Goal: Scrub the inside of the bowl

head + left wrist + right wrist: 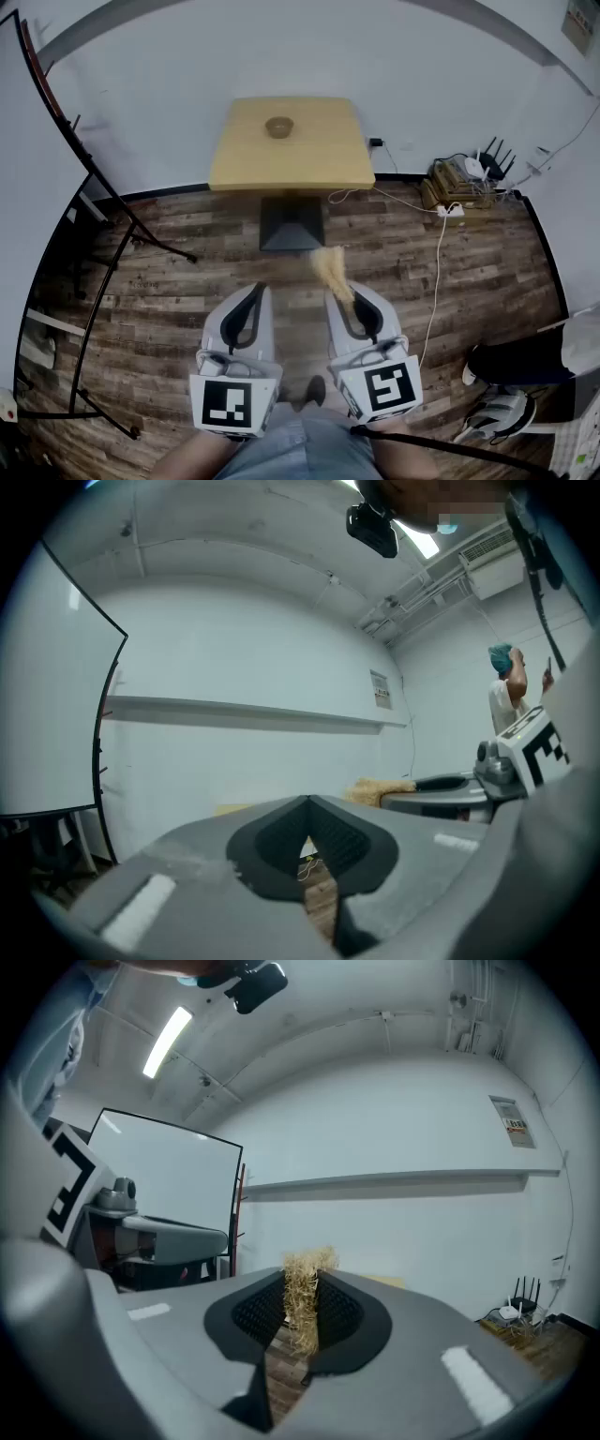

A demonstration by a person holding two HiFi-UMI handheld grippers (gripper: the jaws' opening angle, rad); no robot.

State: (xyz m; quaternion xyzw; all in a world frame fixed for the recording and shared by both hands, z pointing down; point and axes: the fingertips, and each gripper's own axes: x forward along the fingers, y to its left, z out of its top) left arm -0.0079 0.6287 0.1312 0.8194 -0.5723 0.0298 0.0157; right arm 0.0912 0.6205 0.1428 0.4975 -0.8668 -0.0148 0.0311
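A small brown bowl (278, 127) sits on a square light-wood table (319, 164) across the room, far ahead of both grippers. In the head view my right gripper (339, 292) is shut on a straw-coloured fibrous scrubber (330, 269) that sticks out past its tips. The right gripper view shows that scrubber (302, 1305) pinched upright between the dark pads of the right gripper (302, 1286). My left gripper (257, 292) hangs beside it, low over the wood floor. Its jaws (307, 808) meet at the tips with nothing between them.
A whiteboard on a dark metal stand (94, 234) fills the left side. The table's black pedestal base (291, 225) rests on the floor. Cables, a power strip and a router (464, 178) lie by the right wall. Someone's shoes (502, 412) are at lower right.
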